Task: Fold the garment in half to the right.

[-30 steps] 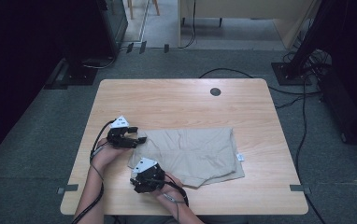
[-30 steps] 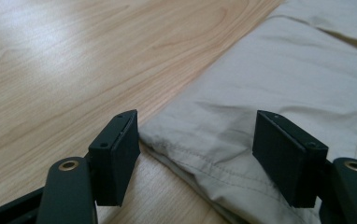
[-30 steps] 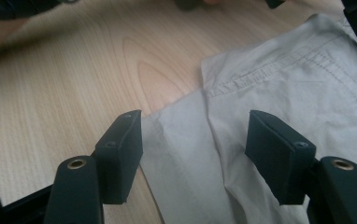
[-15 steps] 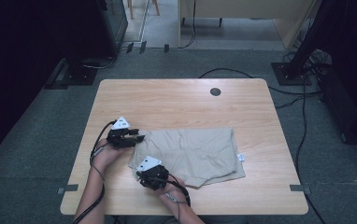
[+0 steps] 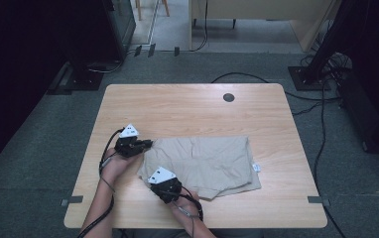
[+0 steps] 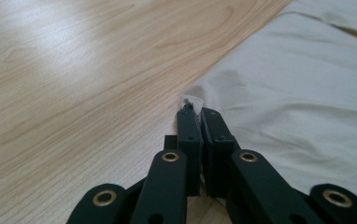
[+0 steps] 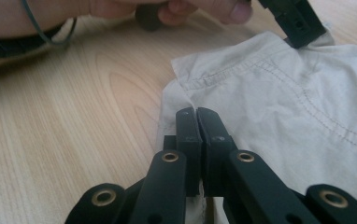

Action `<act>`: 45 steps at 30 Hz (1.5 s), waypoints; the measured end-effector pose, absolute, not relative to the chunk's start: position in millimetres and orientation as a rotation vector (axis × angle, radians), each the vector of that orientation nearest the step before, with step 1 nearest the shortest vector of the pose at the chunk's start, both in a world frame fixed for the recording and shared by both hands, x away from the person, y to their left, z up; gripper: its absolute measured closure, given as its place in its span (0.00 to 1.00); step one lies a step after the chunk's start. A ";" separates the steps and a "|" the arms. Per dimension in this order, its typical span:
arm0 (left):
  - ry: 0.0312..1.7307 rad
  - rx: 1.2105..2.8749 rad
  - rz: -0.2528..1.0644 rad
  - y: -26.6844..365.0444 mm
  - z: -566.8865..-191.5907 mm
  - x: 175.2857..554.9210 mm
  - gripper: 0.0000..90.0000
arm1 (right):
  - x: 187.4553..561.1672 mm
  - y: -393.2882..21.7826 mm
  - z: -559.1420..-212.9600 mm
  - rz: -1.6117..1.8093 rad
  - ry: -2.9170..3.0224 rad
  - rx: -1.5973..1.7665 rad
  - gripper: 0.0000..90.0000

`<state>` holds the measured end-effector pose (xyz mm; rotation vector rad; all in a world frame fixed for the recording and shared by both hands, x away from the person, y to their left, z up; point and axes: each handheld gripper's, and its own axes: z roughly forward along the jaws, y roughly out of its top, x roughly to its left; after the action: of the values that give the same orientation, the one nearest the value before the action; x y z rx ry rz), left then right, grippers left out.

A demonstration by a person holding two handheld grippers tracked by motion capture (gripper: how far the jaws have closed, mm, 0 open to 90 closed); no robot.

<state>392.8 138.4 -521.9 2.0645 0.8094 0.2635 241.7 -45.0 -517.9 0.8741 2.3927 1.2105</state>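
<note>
Pale woodgrain table, soft creased beige shorts

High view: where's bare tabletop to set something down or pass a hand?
Free: the whole far half of the table behind the beige garment, apart from the round dark grommet; the right strip past the garment's white tag; the near right edge. Crowded: near left, where the left gripper and right gripper clamp the garment's left edge.

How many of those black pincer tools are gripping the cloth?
2. The left gripper pinches the far left corner of the beige folded garment; the right gripper clamps its near left edge. Both jaws have just been closing.
</note>
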 end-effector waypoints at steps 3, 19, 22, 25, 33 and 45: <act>0.790 2.033 0.273 139.5 -516.3 390.8 0.99 | 239.9 -50.3 -513.4 1.266 2.369 0.904 0.98; 0.739 1.893 0.274 145.8 -491.2 380.6 0.99 | 236.0 -63.9 -491.9 1.360 2.337 0.868 0.98; 0.741 1.882 0.268 146.0 -490.5 380.3 0.99 | 235.2 -64.6 -490.4 1.352 2.337 0.852 0.98; 0.729 1.872 0.275 146.3 -487.5 378.4 0.99 | 233.5 -65.4 -486.8 1.349 2.326 0.834 0.98; 0.713 1.836 0.277 148.0 -473.3 374.0 0.98 | 228.4 -65.3 -472.9 1.376 2.295 0.788 0.98; 0.637 1.762 0.346 160.9 -415.8 354.5 0.98 | 218.7 -60.6 -424.7 1.528 2.247 0.682 0.98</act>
<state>354.5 160.9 -415.8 1.7624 0.6366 0.3455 218.7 -60.6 -424.7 0.6824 2.2466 1.5283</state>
